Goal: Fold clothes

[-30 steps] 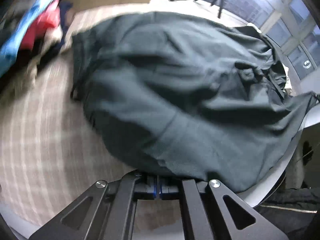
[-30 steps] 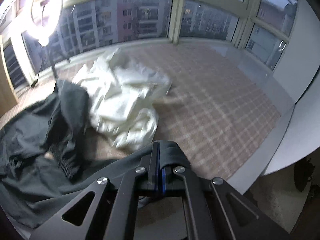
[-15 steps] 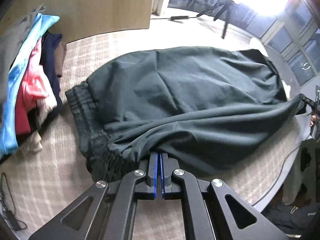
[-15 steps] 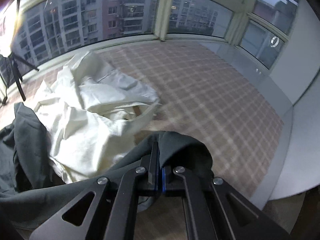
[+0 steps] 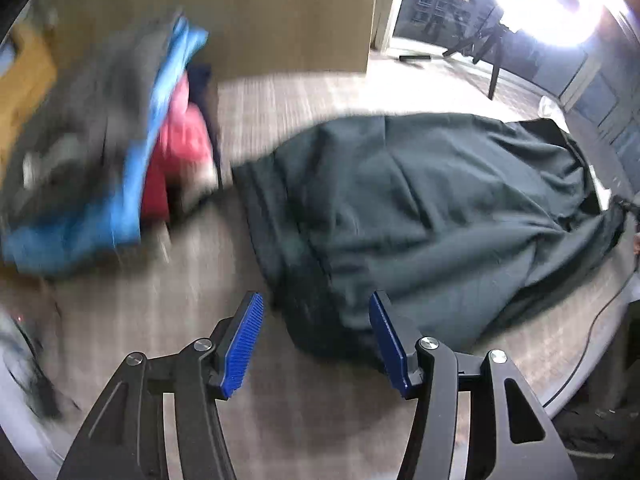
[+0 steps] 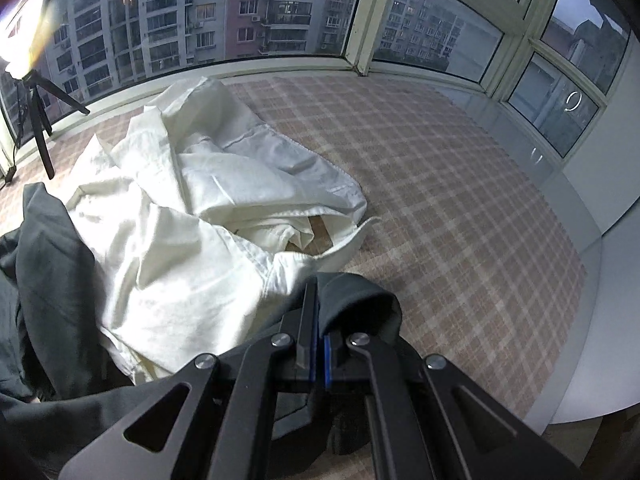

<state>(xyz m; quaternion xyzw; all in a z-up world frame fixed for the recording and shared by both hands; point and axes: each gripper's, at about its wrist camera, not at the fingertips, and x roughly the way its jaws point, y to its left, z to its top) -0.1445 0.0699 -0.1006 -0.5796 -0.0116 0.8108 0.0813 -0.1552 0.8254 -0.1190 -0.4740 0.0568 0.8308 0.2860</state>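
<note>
Dark green trousers (image 5: 420, 216) lie spread across a round table (image 6: 460, 184) covered in a beige checked cloth. The elastic waistband sits at the end near the left gripper (image 5: 316, 344); the legs run away toward the far edge, creased and loosely folded over. Beside the leg end lies a crumpled white garment (image 6: 208, 216), touching the trousers.

Next to the waistband, a pile of clothes (image 5: 120, 152) in grey, blue and red is heavily blurred, so single pieces cannot be told apart. The trousers' far end runs out of sight at the frame edge in the left view. A bright lamp on a tripod (image 5: 496, 48) washes out the area behind the table.

The left gripper points steeply down at the table just beside the waistband. Its blue pads (image 5: 244, 344) have just been spreading apart and touch nothing; a corner of the waistband lies below the gap.

The right gripper (image 6: 318, 320) angles down over the leg end, jaws pressed together, pinching a fold of the trousers.
</note>
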